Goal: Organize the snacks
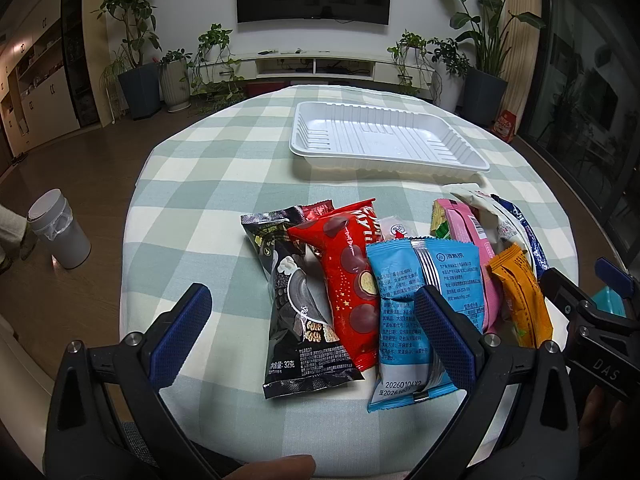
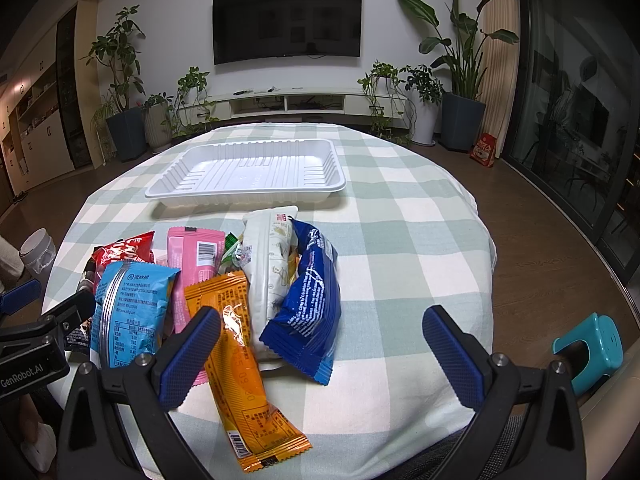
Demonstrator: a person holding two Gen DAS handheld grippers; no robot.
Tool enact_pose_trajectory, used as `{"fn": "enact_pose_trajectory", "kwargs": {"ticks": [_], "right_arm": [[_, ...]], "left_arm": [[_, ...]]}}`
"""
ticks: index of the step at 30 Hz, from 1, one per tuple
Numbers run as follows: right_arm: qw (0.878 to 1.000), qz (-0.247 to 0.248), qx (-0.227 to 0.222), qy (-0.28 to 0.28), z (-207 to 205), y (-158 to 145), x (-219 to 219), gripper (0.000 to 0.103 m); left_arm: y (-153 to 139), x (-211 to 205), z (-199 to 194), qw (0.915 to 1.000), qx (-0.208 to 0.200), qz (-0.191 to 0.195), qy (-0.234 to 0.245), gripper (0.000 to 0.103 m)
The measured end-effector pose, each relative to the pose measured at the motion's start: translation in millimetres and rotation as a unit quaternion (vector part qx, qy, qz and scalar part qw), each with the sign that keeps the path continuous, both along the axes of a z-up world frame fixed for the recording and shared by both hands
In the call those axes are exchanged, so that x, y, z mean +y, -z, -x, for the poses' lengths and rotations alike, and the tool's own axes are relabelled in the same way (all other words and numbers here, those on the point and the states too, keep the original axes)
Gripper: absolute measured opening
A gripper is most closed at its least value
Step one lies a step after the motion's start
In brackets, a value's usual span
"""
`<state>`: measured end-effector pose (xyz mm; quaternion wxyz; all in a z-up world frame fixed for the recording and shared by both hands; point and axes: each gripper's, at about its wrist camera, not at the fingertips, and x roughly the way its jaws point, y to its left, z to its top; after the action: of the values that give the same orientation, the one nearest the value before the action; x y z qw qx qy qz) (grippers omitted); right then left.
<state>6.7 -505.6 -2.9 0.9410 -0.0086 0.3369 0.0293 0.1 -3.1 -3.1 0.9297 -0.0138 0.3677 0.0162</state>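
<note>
A pile of snack packets lies on the checked tablecloth: a black packet [image 1: 296,304], a red packet [image 1: 348,272], a light blue packet [image 1: 412,312], a pink one [image 1: 468,236], an orange one [image 2: 240,360], a white one [image 2: 268,264] and a dark blue one [image 2: 310,308]. An empty white tray [image 1: 384,140] sits beyond them; it also shows in the right wrist view [image 2: 248,176]. My left gripper [image 1: 316,332] is open above the black and red packets. My right gripper [image 2: 320,356] is open above the orange and dark blue packets.
The round table [image 2: 420,240] drops off at its edges. A white bin [image 1: 60,236] stands on the floor at left, a teal stool [image 2: 588,348] at right. Potted plants and a TV unit line the far wall.
</note>
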Motion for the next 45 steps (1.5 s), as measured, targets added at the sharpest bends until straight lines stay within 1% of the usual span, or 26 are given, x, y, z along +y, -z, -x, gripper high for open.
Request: {"fn": "enact_pose_trajectory", "kwargs": {"ticks": [10, 12, 14, 15, 16, 18, 20, 21, 23, 24, 25, 27, 29, 32, 33, 35, 36, 37, 39, 40, 42, 45], "right_arm": [[1.0, 0.0, 0.0, 0.0, 0.4, -0.4, -0.4, 0.103], [1.0, -0.002, -0.001, 0.0, 0.5, -0.7, -0.8, 0.103], [1.0, -0.006, -0.002, 0.001, 0.9, -1.6, -2.4, 0.103], [1.0, -0.01, -0.003, 0.002, 1.0, -3.8, -2.9, 0.103], [1.0, -0.013, -0.004, 0.002, 2.2, -4.7, -4.0, 0.103], [1.0, -0.021, -0.004, 0.004, 1.3, -4.9, -6.3, 0.103], [0.999, -0.033, -0.002, 0.004, 1.9, -4.3, -11.5, 0.103], [0.999, -0.037, -0.002, 0.004, 1.1, -4.3, -13.7, 0.103], [0.999, -0.044, -0.002, 0.002, 1.3, -5.7, -14.8, 0.103], [0.999, -0.05, -0.001, 0.001, 1.0, -6.0, -17.3, 0.103], [0.999, -0.053, -0.001, 0.001, 1.0, -6.2, -18.0, 0.103], [0.998, -0.062, 0.0, 0.0, 0.6, -6.7, -22.0, 0.103], [0.997, -0.073, 0.003, 0.0, 0.0, -6.4, -26.6, 0.103], [0.997, -0.082, 0.006, -0.002, -1.3, -5.7, -29.2, 0.103], [0.996, -0.085, 0.006, -0.003, -1.6, -5.8, -29.5, 0.103], [0.996, -0.09, 0.009, -0.006, -2.5, -5.7, -29.2, 0.103], [0.996, -0.091, 0.009, -0.007, -2.3, -5.7, -28.9, 0.103], [0.996, -0.091, 0.01, -0.008, -2.7, -5.6, -29.1, 0.103], [0.995, -0.097, 0.011, -0.009, -3.0, -5.7, -30.5, 0.103], [0.995, -0.098, 0.011, -0.009, -2.9, -5.9, -30.9, 0.103], [0.994, -0.104, 0.013, -0.008, -3.7, -5.9, -32.7, 0.103], [0.994, -0.107, 0.016, -0.01, -4.6, -5.2, -32.2, 0.103]], "left_arm": [[-0.4, -0.4, 2.5, 1.0, -0.003, 0.003, 0.001, 0.103], [1.1, 1.0, 3.9, 0.9999, -0.003, 0.009, 0.005, 0.103], [3.4, 8.1, 3.2, 0.9991, 0.017, 0.035, 0.015, 0.103], [5.0, 12.5, 3.0, 0.9979, 0.025, 0.056, 0.02, 0.103], [5.2, 19.1, 6.0, 0.9957, 0.026, 0.086, 0.025, 0.103], [4.8, 27.0, 10.9, 0.9933, 0.023, 0.109, 0.031, 0.103], [4.4, 26.6, 15.1, 0.9932, 0.031, 0.106, 0.037, 0.103], [5.3, 23.7, 15.2, 0.9931, 0.043, 0.101, 0.042, 0.103], [9.7, 17.5, 11.7, 0.9905, 0.08, 0.092, 0.062, 0.103], [11.3, 17.0, 10.7, 0.9906, 0.088, 0.088, 0.058, 0.103], [11.3, 18.7, 10.2, 0.9913, 0.086, 0.088, 0.045, 0.103], [11.0, 26.7, 7.9, 0.9908, 0.085, 0.102, 0.028, 0.103], [11.9, 34.2, 0.6, 0.9895, 0.096, 0.107, 0.016, 0.102], [10.2, 40.6, -12.2, 0.9877, 0.104, 0.114, 0.022, 0.101], [9.2, 41.2, -15.9, 0.9877, 0.108, 0.111, 0.024, 0.101], [9.1, 43.3, -24.7, 0.9872, 0.117, 0.105, 0.023, 0.099], [10.0, 45.5, -29.6, 0.986, 0.125, 0.108, 0.023, 0.092], [10.8, 48.6, -34.1, 0.9849, 0.13, 0.112, 0.02, 0.08], [13.2, 54.2, -40.5, 0.9828, 0.143, 0.116, 0.015, 0.072], [14.1, 56.0, -43.0, 0.9825, 0.148, 0.112, 0.013, 0.07], [19.0, 57.0, -48.8, 0.9821, 0.161, 0.097, 0.01, 0.069], [28.7, 58.5, -58.4, 0.9795, 0.18, 0.089, 0.003, 0.069]]}}
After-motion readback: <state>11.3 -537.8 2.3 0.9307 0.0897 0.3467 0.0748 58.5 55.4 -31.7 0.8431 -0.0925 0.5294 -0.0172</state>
